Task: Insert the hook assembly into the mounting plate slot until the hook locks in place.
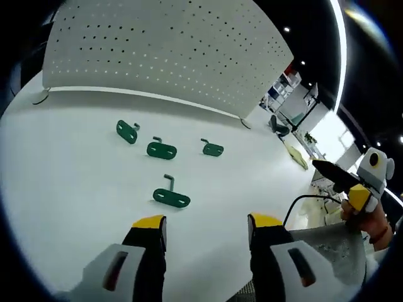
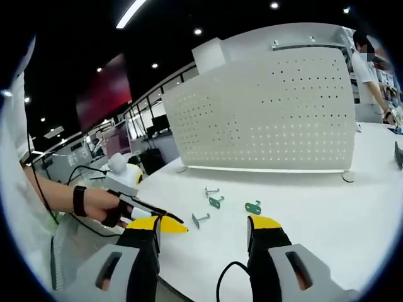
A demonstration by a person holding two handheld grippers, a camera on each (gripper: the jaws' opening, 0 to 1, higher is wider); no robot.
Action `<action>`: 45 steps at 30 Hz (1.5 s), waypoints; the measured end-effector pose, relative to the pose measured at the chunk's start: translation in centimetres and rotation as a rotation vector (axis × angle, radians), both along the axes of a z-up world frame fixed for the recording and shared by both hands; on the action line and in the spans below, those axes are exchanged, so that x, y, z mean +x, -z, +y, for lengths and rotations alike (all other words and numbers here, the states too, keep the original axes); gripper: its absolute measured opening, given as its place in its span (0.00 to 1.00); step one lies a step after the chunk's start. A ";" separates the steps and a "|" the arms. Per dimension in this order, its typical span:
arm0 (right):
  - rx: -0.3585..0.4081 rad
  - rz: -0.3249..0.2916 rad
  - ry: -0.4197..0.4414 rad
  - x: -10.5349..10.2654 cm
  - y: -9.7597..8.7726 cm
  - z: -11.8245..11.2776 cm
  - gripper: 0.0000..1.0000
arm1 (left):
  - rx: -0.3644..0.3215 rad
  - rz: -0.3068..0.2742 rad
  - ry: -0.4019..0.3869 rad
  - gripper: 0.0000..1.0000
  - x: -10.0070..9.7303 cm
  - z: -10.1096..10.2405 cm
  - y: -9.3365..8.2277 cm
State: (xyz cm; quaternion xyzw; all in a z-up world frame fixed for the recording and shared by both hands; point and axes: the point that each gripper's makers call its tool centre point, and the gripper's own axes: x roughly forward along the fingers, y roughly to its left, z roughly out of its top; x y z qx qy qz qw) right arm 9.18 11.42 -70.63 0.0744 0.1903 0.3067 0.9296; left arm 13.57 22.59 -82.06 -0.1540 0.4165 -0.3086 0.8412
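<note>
Hooks lie loose on the white desk [image 1: 75,189]: four green ones, the nearest [image 1: 171,196] just ahead of the left tool [image 1: 206,224], whose jaws stand wide and hold nothing. Behind them the perforated mounting plate [image 1: 170,50] stands upright. The right tool [image 2: 208,225] likewise gapes wide, holding nothing.

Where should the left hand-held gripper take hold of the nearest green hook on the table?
Probably by the upright peg of the nearest green hook, coming from above: its flat plate lies flush on the white table, while the peg rises free. The left hand-held gripper is open.
</note>
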 end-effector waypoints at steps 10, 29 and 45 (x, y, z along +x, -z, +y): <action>-0.002 -0.008 0.009 0.1 -0.2 -0.3 0.56 | -0.018 0.057 -0.080 0.44 1.1 0.3 0.9; 0.014 -0.003 0.025 0.3 -0.1 -0.6 0.56 | 0.071 0.105 -0.176 0.35 3.2 0.7 2.1; 0.019 0.005 0.031 0.3 0.1 -0.8 0.56 | 0.147 0.070 -0.121 0.16 3.8 0.7 2.7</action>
